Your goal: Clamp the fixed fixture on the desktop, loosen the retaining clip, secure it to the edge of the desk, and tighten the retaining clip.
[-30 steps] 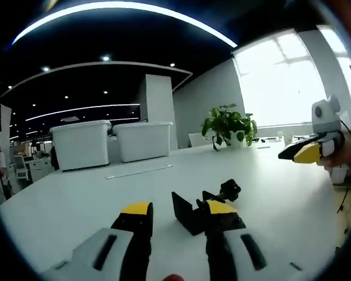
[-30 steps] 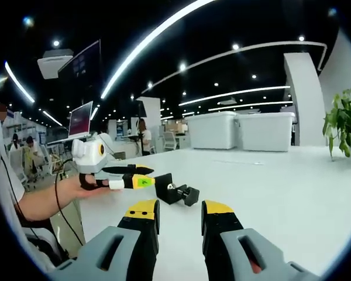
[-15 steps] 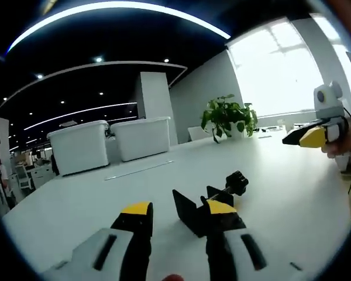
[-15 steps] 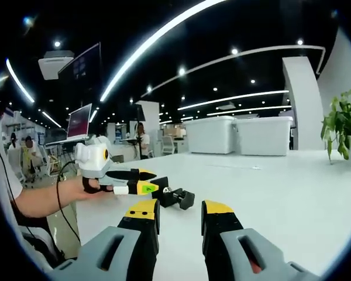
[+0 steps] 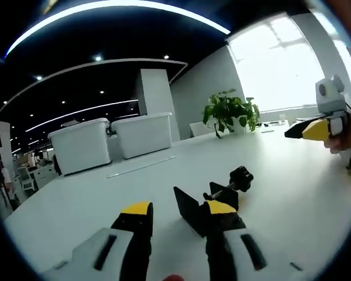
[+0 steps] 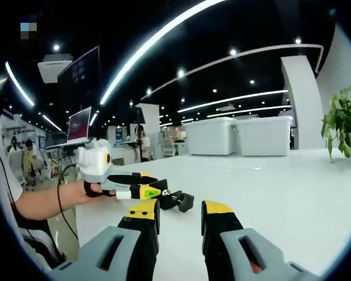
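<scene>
In the left gripper view, the left tool stood over the white surface with its two yellow-tipped jaws set apart and nothing held between them. The black fixture rested on the surface just ahead of the tool. Its angled plate lay between the jaw tips, close against the jaw on the right of the view, which covered part of its body. The threaded rod of the fixture ran up and to the right and ended in a black knob. Whether the jaw touched the fixture could not be determined.

At the right edge of the same view, the right tool was held in a person's hand above the surface, well apart from the fixture. Two white bins and a potted plant stood at the far side of the surface.

In the right gripper view, the right tool showed its jaws parted and empty above the surface. Beyond them, the left tool entered from the left, held in a hand, with its tips at the fixture. The knob end of the fixture pointed right, clear of those tips. The fixture lay on the surface near its left edge. A monitor stood in the background.
</scene>
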The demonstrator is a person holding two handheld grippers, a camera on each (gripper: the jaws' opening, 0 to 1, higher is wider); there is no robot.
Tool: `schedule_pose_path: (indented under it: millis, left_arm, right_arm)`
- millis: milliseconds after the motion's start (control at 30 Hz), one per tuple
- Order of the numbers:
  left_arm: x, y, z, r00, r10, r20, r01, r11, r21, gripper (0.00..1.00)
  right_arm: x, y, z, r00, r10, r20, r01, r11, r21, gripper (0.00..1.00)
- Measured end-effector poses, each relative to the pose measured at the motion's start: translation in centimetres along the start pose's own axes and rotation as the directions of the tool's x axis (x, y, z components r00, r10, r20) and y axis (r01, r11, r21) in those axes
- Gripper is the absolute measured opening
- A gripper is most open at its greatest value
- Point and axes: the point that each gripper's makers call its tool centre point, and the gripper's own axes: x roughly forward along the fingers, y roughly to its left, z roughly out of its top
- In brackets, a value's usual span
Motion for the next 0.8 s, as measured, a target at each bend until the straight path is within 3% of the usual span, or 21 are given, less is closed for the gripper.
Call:
schedule_pose_path:
  millis: [433,800]
  left_arm:
    - [0.64,-0.05,-0.8,0.999,0.009,-0.04,-0.009,1.0,-0.004,0.34]
    - [0.82,-0.26,-1.03,0.999,0.0,-0.051,0.0,1.0,0.007,0.24]
  right_arm:
    - [0.49,-0.03,-0.52,1.0,0.0,-0.013,0.0,1.0,-0.016,0.28]
    - [0.54,-0.48,-0.87,1.0,-0.004,-0.017,0.004,1.0,-0.004,0.28]
